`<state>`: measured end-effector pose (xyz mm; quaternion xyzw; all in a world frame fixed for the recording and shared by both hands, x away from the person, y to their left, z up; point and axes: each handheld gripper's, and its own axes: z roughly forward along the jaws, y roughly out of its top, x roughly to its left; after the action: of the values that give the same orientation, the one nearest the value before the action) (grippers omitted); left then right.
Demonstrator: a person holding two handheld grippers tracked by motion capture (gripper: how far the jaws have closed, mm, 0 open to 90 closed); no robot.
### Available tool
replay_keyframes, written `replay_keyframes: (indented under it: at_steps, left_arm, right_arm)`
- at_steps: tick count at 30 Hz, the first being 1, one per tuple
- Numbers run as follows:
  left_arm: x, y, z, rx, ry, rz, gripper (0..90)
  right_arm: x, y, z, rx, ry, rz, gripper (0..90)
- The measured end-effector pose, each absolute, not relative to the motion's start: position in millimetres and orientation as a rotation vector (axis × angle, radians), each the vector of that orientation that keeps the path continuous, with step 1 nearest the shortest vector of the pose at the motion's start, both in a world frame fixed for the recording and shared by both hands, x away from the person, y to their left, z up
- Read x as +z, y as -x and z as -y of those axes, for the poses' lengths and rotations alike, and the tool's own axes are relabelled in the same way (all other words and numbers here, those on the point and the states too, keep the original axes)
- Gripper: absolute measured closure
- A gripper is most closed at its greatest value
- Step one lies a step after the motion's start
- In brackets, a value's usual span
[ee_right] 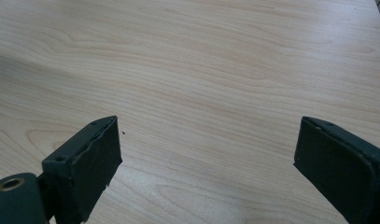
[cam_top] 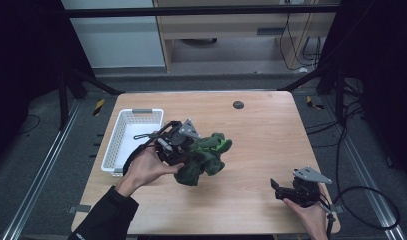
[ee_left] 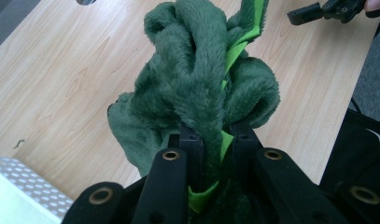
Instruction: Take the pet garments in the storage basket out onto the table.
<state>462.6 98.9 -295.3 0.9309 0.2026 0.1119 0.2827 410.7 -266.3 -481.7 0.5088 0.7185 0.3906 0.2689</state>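
The left hand-held gripper (ee_left: 211, 154) pinches a fold of the green cloth (cam_top: 203, 157), bunched over the worktop (cam_top: 261, 135) just right of the white basket (cam_top: 120, 145). The right hand-held gripper (ee_right: 206, 154) hangs spread and empty near the worktop's right edge.

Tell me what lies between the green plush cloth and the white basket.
Nothing visible on the table does. The green plush cloth is clamped in the left hand-held gripper, and the white basket sits just beyond that gripper and the hand holding it. The basket looks empty.
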Motion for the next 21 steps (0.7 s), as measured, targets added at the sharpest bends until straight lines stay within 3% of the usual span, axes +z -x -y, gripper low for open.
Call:
replay_keyframes:
  at_steps: [21]
  left_arm:
    - [-336.5, -481.0, -64.0, 0.236, -2.566, -0.516, 79.5]
  right_arm:
    - [-481.8, -410.8, 267.3, 1.050, -1.361, -1.932, 7.1]
